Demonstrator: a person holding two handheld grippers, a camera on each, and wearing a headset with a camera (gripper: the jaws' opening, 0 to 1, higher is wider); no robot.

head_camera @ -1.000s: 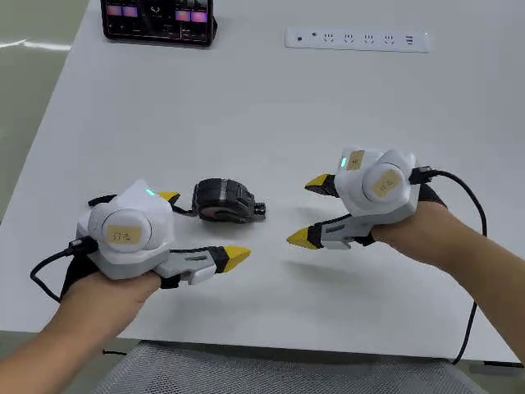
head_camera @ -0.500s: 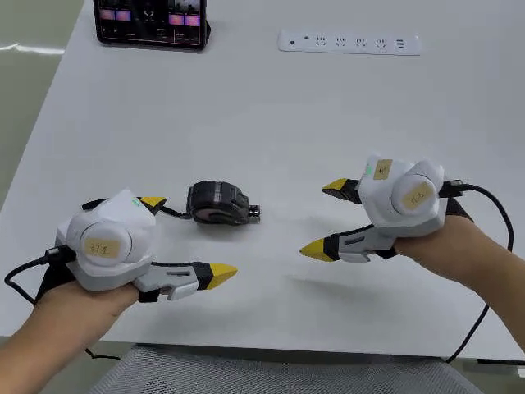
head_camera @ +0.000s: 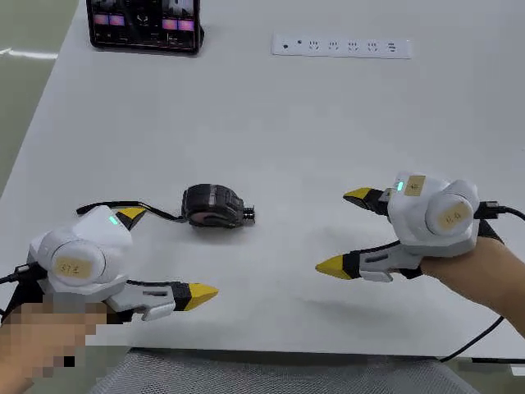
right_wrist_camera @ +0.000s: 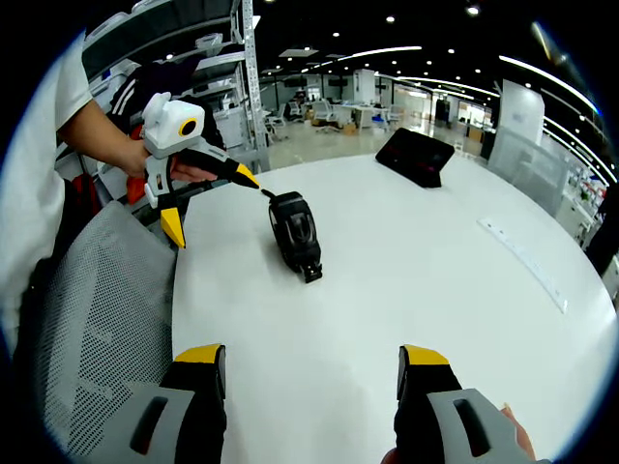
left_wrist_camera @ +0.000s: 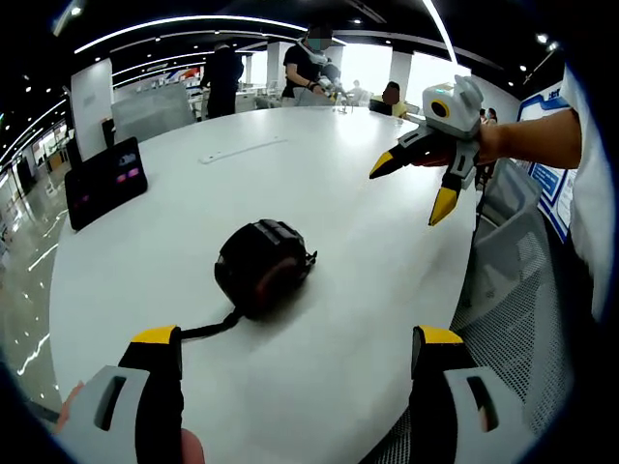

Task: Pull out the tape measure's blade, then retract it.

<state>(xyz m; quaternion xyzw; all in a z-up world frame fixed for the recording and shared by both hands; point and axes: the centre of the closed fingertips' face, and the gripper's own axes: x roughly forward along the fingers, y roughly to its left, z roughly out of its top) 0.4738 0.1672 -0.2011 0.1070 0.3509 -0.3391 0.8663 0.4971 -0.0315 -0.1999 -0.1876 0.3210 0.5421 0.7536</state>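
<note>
A black tape measure (head_camera: 213,206) lies on the white table (head_camera: 246,115), blade fully in, hook tip pointing right and a black wrist strap trailing left. It also appears as the tape measure (left_wrist_camera: 261,267) and tape measure (right_wrist_camera: 296,232) in the gripper views. My left gripper (head_camera: 168,256) hovers open near the front left, just short of the case, with nothing between its yellow tips. My right gripper (head_camera: 349,231) hangs open at the front right, well apart from the tape. The other hand's right gripper (left_wrist_camera: 414,182) and left gripper (right_wrist_camera: 208,203) appear in each gripper view.
A dark tablet (head_camera: 143,23) with lit buttons stands at the far left edge of the table. A white power strip (head_camera: 341,46) lies at the back. A mesh chair seat (head_camera: 279,373) sits below the front table edge.
Both grippers have drawn away from the tape measure, the left one toward the front left, the right one toward the front right. The tape measure stays put; the head camera shifted slightly.
</note>
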